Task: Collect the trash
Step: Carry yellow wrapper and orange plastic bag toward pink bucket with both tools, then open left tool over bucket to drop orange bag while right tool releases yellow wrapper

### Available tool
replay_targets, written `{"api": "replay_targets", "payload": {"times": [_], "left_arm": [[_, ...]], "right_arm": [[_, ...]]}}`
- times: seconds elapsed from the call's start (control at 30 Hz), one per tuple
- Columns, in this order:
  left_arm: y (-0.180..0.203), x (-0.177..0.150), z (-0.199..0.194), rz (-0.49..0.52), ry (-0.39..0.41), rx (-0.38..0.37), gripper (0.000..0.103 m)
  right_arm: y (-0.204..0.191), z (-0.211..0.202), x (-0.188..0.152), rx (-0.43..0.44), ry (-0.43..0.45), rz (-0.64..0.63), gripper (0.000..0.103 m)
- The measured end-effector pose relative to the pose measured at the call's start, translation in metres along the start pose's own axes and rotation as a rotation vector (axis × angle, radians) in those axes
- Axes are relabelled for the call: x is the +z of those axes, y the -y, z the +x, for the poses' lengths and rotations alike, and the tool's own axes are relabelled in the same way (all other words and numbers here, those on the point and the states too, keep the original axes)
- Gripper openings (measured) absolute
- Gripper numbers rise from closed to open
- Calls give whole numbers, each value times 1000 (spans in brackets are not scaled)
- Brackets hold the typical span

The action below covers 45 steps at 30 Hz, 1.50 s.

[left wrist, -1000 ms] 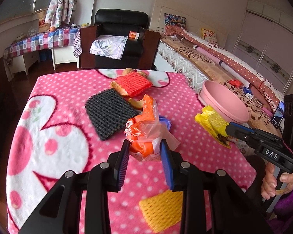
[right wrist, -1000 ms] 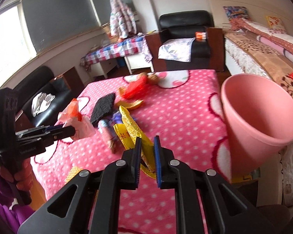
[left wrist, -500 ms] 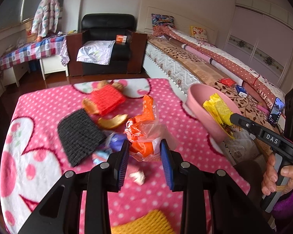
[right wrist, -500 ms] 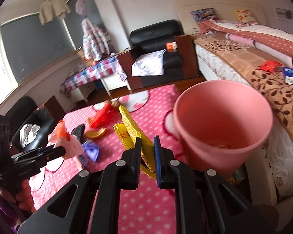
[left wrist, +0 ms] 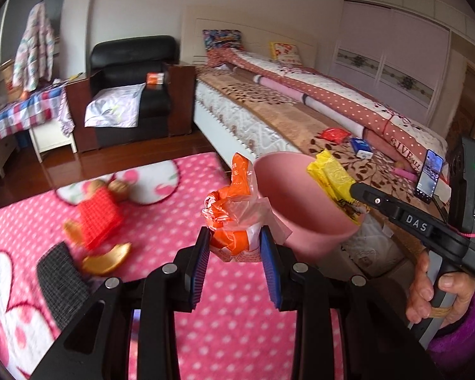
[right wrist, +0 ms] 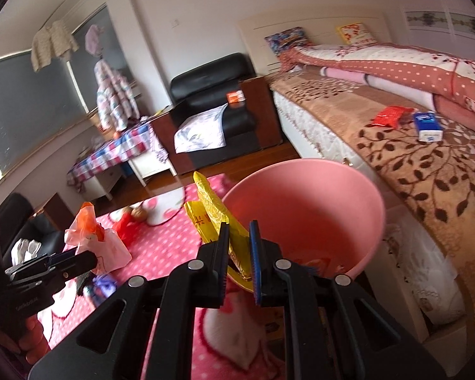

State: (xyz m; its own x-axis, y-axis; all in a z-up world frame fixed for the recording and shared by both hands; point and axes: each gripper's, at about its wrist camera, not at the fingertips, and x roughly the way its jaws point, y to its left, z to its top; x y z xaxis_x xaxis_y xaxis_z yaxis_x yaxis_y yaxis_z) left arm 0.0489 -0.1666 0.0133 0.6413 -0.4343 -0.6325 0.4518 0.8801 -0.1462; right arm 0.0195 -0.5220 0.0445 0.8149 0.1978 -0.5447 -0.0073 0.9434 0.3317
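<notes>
Left wrist view: the pink bin (left wrist: 304, 209) stands at the blanket's (left wrist: 237, 304) edge beside the bed (left wrist: 288, 117). Left gripper (left wrist: 236, 245) clamps an orange bag (left wrist: 234, 202) just short of the bin's rim. Right gripper (right wrist: 239, 250), fingers narrow, pinches a yellow wrapper (right wrist: 215, 218) at the bin's near rim.

Between your left tongs (left wrist: 236, 247) you have a crumpled orange and clear plastic bag (left wrist: 234, 212). Your right tongs (right wrist: 240, 253) hold a folded yellow wrapper (right wrist: 218, 218) at the near rim of the pink bin (right wrist: 304, 221), which stands just ahead.
</notes>
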Motion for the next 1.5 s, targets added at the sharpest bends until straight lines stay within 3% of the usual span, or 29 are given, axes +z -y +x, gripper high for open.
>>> {"api": "replay_targets", "payload": {"times": [0.6, 1.1, 1.5], "left_arm": [[54, 39, 68, 41, -24, -67, 31], [75, 41, 119, 81, -103, -64, 32], [81, 38, 135, 81, -126, -55, 35]], "right_arm": [[48, 19, 8, -72, -1, 88, 13], [74, 37, 4, -132, -23, 132, 13], [86, 46, 1, -147, -36, 154, 13]]}}
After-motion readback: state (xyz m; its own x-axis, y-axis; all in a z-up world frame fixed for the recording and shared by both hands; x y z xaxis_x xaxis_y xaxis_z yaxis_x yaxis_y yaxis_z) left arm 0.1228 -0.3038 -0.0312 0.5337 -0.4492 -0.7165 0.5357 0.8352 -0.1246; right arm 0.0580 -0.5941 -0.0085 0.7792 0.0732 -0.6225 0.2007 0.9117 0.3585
